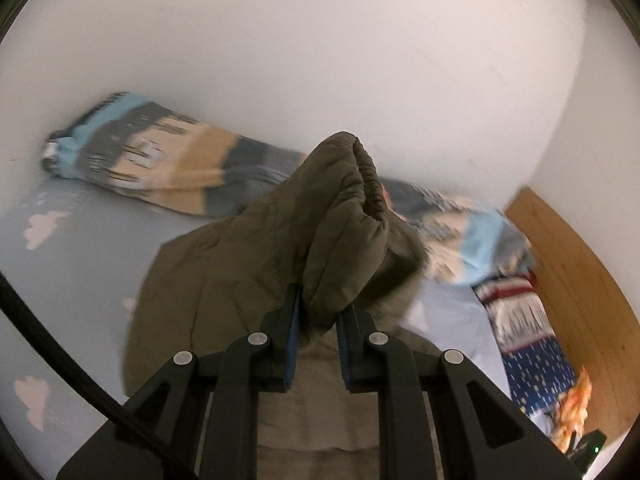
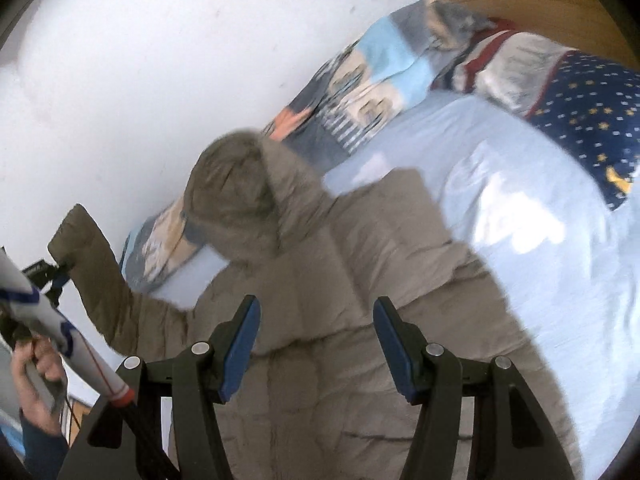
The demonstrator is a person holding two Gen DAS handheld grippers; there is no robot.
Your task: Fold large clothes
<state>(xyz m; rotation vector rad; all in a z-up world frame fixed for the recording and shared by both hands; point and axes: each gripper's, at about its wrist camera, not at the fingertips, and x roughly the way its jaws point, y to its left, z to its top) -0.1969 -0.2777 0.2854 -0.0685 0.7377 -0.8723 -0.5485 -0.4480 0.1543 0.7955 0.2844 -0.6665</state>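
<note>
An olive-green padded hooded jacket (image 1: pixel 224 268) lies spread on the bed. My left gripper (image 1: pixel 318 304) is shut on the jacket's sleeve cuff (image 1: pixel 352 216) and holds it lifted above the jacket body. In the right wrist view the jacket (image 2: pixel 320 360) lies below my right gripper (image 2: pixel 316 320), which is open and empty over the jacket's back. The hood (image 2: pixel 236 184) points toward the wall. The lifted sleeve (image 2: pixel 92 276) and the left gripper (image 2: pixel 56 276) show at the far left of that view.
The bed has a light blue sheet (image 2: pixel 520 240) with cloud prints. A patterned blanket (image 1: pixel 160 156) is bunched along the white wall (image 1: pixel 320 60). A dark blue starred pillow (image 2: pixel 592 120) lies by the wooden headboard (image 1: pixel 580 280). The person's hand (image 2: pixel 36 376) holds the left gripper's handle.
</note>
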